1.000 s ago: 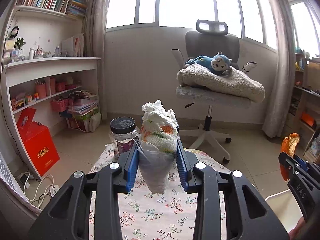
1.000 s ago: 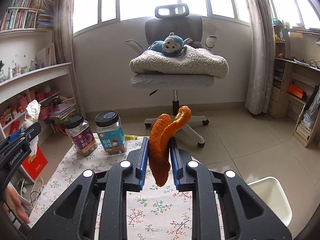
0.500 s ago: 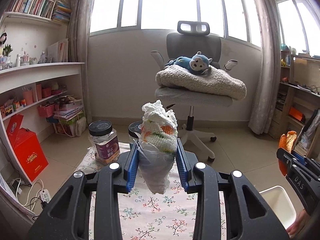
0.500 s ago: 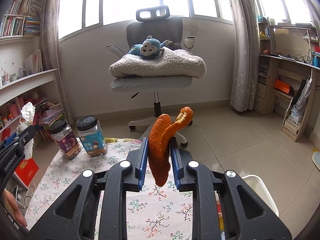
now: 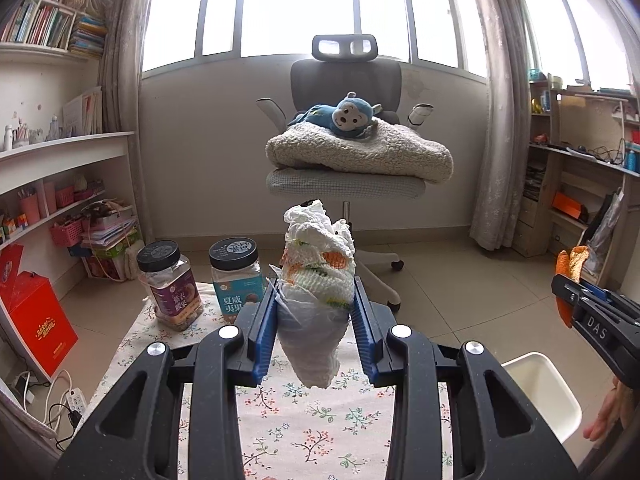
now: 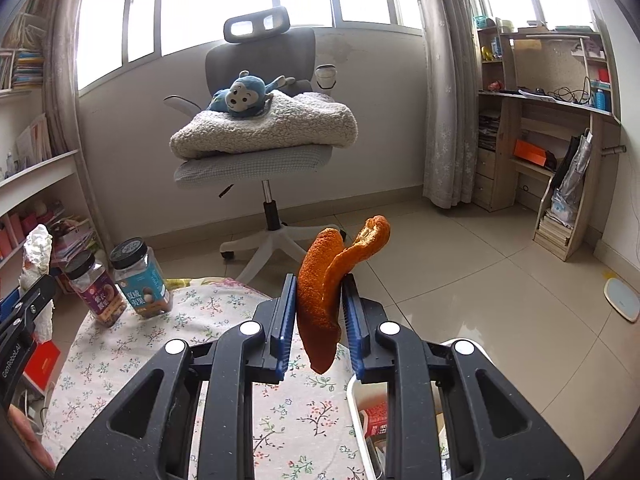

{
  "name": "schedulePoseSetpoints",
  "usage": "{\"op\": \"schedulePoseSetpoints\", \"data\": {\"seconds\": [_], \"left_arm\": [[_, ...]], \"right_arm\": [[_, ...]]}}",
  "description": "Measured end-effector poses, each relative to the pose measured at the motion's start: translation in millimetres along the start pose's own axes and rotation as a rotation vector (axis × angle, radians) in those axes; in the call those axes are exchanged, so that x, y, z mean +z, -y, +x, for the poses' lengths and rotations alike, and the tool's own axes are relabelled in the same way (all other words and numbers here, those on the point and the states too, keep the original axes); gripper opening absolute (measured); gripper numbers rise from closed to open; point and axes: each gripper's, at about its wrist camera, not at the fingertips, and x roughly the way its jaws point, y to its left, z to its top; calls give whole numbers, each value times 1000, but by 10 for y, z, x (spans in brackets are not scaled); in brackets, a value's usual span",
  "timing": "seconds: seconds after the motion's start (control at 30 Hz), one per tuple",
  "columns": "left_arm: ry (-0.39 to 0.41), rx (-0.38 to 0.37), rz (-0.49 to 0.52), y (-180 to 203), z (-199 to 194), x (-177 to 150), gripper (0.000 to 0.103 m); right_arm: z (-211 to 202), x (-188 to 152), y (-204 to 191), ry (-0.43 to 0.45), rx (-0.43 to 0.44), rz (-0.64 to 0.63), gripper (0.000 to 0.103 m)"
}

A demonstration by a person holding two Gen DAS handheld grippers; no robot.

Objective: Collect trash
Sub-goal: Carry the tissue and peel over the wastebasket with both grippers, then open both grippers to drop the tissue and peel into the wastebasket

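Sunny windows and a grey office chair [image 5: 346, 80] with a blue toy monkey [image 5: 340, 114] on a fluffy blanket fill the far side of the room. Near us is a table with a white flowery cloth [image 5: 304, 420], and two clear jars with black lids [image 5: 200, 280] stand at its far left.

Both pieces of trash are already picked up and are being carried. The left gripper [image 5: 315, 322] has its blue jaws pinching a crumpled white paper wad with orange and green marks [image 5: 318, 276]. The right gripper [image 6: 318, 320] has its jaws pinching a curly orange fruit peel [image 6: 324, 292]. Both pieces hang in the air above the cloth.

Next, I think each piece must go over the white plastic bin [image 5: 548, 392] at the right edge of the table, and then the jaws must let go so the trash falls in.

From the left camera the bin looks like a plain white tub, and its inside does not show. The right camera sits almost over the bin's rim [image 6: 356, 404] and shows something red [image 6: 376, 420] already in it. The left camera also shows a bit of a hand [image 5: 606, 416] under the right gripper.
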Motion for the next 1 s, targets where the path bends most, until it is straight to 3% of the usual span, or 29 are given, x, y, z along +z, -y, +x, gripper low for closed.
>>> {"op": "schedulePoseSetpoints", "data": {"seconds": [0.73, 0.8, 0.83, 0.87, 0.93, 1.0], "left_arm": [[-52, -193, 109, 1161, 11, -154, 35], [-70, -220, 115, 1289, 29, -182, 35], [-81, -236, 117, 1355, 41, -193, 35], [-90, -251, 121, 1423, 47, -210, 35], [-107, -277, 138, 1568, 67, -251, 35], [-121, -297, 155, 1709, 85, -306, 35]], "right_arm": [[41, -74, 1179, -93, -166, 105, 24], [39, -83, 1293, -99, -178, 122, 34], [28, -88, 1337, -97, -192, 129, 48], [15, -90, 1393, -95, -203, 137, 55], [-11, -88, 1506, -94, -224, 152, 57], [-48, -98, 1646, -91, -257, 181, 67]]}}
